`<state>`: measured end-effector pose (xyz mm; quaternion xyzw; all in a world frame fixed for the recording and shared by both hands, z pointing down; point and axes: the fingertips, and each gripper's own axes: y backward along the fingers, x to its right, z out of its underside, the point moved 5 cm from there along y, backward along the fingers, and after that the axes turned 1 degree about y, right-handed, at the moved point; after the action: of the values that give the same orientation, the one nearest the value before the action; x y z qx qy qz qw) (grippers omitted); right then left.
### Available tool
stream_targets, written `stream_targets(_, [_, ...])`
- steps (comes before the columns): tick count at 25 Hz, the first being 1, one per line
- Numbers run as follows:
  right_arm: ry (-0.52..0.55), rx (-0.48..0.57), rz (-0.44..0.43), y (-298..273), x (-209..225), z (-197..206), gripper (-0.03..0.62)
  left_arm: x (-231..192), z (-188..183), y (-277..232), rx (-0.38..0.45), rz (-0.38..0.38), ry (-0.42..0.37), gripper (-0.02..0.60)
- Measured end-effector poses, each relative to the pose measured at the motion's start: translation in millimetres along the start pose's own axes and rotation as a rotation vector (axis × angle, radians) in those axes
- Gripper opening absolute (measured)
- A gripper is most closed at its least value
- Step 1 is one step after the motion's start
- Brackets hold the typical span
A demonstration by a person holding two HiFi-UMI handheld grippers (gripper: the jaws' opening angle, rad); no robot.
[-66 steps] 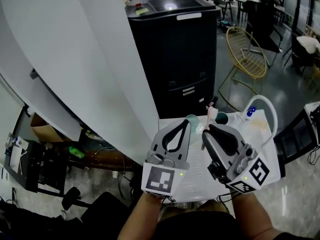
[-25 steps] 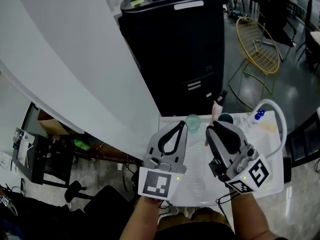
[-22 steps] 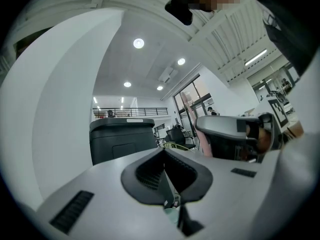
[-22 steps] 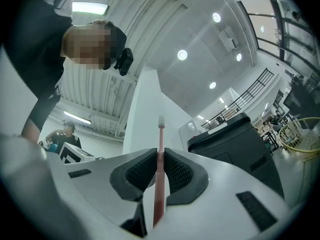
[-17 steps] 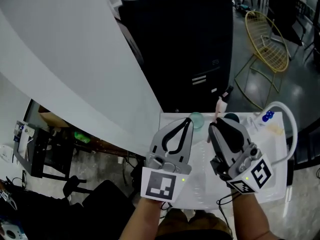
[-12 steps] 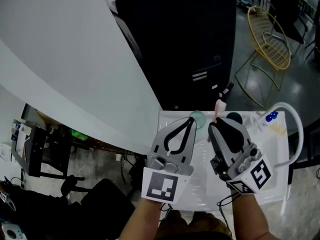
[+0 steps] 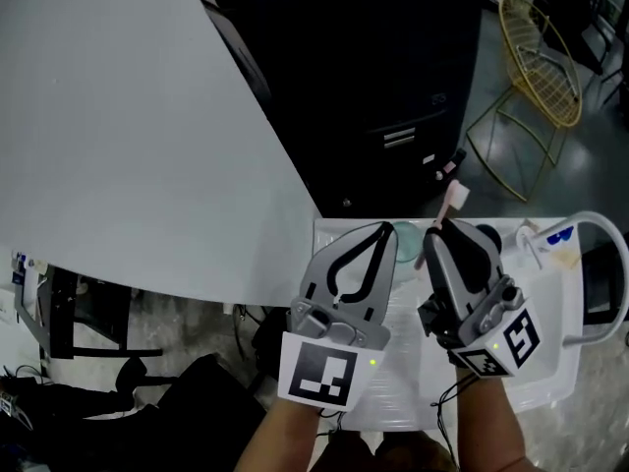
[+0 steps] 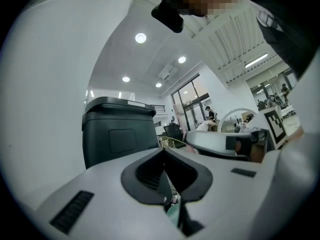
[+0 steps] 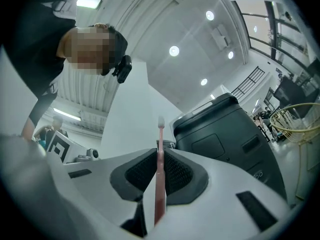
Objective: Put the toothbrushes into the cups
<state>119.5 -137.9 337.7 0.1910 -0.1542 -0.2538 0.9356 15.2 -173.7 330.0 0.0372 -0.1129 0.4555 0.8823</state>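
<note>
I had the right gripper [image 9: 159, 154] clamped tight on the pink toothbrush [image 9: 160, 181]. The handle ran up between the two pads, and the bristle head stood clear beyond the tips, pointing up and away from me. The left gripper [image 8: 168, 159] had its jaws pressed together on nothing; through the slit below their meeting line I only caught a sliver of pale green, which I took for the green cup [image 7: 405, 234] beyond the tips. Compared with a couple of seconds earlier, both grippers had crept forward over the white table [image 7: 339, 239] while the grip itself had not altered. The cup that had sat in the open just ahead of the left tips now showed only as a slice between the two sets of jaws, and the darker cup beside it had slipped behind the right gripper. I judged the brush was carried but not yet delivered — it still pointed head-up, so the right gripper needed to tip over and lower the handle into a cup.
</note>
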Motion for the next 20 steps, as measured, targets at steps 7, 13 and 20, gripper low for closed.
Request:
stream_targets(7, [-0.007,-0.028,0.046,-6.5,22.3,28.9,0.060,-9.2,30.2,-19.6,-0.015,0.020,0.060,0.008])
stream_targets(13, [-0.002,-0.071,0.053,-6.4,29.1,52.5,0.060,-11.6,47.6,-33.6,-0.025,0.027,0.076,0.008])
stream_targets(20, [-0.001,-0.113,0.059,-9.4,39.1,73.6,0.060,-17.6,65.5,-43.7,-0.034,0.023,0.095,0.008])
